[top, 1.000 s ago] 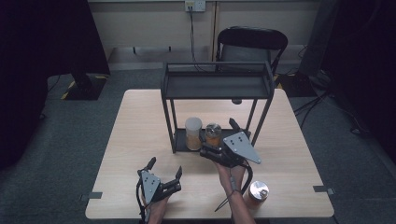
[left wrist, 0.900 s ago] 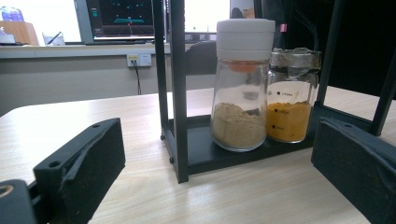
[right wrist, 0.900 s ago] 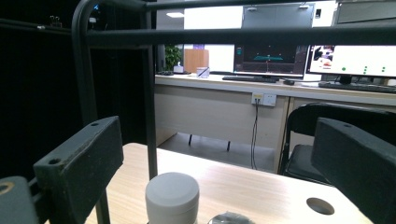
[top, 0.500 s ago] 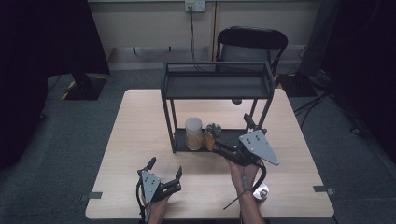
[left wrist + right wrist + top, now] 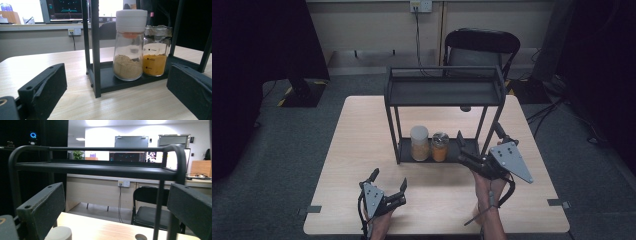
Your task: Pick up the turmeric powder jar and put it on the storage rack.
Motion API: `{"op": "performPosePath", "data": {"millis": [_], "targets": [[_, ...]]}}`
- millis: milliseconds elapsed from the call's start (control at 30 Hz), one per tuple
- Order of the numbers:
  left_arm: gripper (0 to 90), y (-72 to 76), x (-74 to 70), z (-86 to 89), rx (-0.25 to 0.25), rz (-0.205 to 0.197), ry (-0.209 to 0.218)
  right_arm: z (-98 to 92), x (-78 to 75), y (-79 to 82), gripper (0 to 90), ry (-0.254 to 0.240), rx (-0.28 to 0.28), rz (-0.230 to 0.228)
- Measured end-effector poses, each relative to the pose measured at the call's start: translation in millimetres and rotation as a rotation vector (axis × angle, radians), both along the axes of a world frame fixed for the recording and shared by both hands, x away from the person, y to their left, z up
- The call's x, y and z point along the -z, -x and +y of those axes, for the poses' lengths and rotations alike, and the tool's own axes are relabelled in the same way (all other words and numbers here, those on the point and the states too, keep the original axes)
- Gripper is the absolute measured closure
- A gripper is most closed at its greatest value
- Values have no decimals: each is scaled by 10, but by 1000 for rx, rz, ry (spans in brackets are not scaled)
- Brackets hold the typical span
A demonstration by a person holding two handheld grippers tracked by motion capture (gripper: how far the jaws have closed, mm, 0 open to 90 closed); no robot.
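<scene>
Glass jars [image 5: 130, 45] w/ powder, black metal rack [image 5: 443, 92].

Left gripper [image 5: 389, 187] and right gripper [image 5: 468, 150]: jaws spread, empty.

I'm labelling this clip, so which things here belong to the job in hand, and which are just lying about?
In the job: black rack; white-lidded jar and foil-topped jar on its lower shelf; right gripper, open beside the rack; left gripper, open.
Lying about: chair; wall socket; floor tape.
</scene>
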State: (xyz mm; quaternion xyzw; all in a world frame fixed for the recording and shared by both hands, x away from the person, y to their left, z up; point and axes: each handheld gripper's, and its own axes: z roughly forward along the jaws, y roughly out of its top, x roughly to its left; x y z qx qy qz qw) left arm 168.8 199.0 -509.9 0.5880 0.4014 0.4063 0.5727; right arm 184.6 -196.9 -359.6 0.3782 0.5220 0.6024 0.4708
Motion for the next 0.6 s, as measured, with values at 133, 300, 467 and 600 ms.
{"op": "performPosePath", "data": {"millis": [133, 300, 467, 600], "targets": [[22, 0, 4, 8, 2, -1, 4, -77, -2, 18, 6, 3, 21, -2], [22, 1, 5, 6, 2, -1, 3, -196, 26, 44, 4, -3, 50, -4], [22, 2, 5, 5, 1, -2, 2, -290, 77, 67, 0, -15, 85, 2], [22, 2, 3, 1, 0, -2, 0, -361, 130, 85, 0, -18, 111, 9]]}}
